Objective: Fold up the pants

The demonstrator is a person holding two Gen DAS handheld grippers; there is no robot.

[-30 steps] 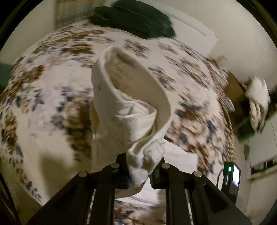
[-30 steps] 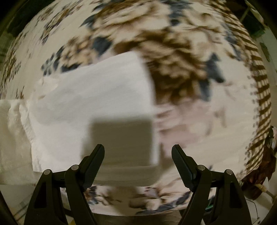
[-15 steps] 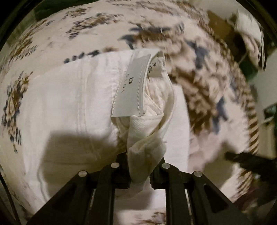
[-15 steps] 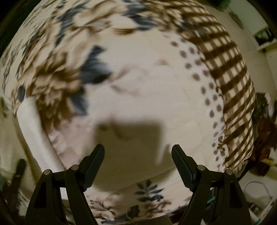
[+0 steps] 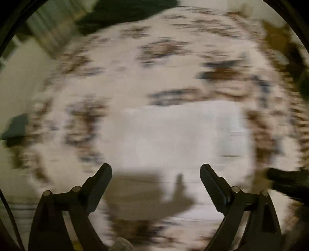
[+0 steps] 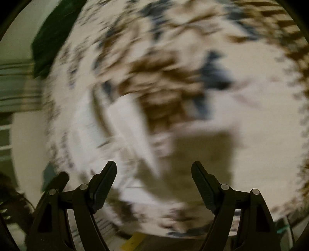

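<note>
The white pants (image 5: 179, 135) lie folded as a flat rectangle on the floral bedspread (image 5: 119, 63), seen blurred in the left wrist view. My left gripper (image 5: 156, 179) is open and empty just above their near edge. In the right wrist view the pants (image 6: 123, 131) show as a blurred white strip left of centre. My right gripper (image 6: 154, 177) is open and empty over the bedspread (image 6: 241, 92), to the right of the pants.
A dark green garment (image 5: 123, 13) lies at the far edge of the bed; it also shows in the right wrist view (image 6: 52, 38). A teal item (image 5: 15, 125) sits at the bed's left edge. The right gripper's black arm (image 5: 285, 181) shows at the right.
My left gripper has let go of the pants' waistband and opened, then pulled back. The pants now lie flat. Both views swing fast and are blurred.
</note>
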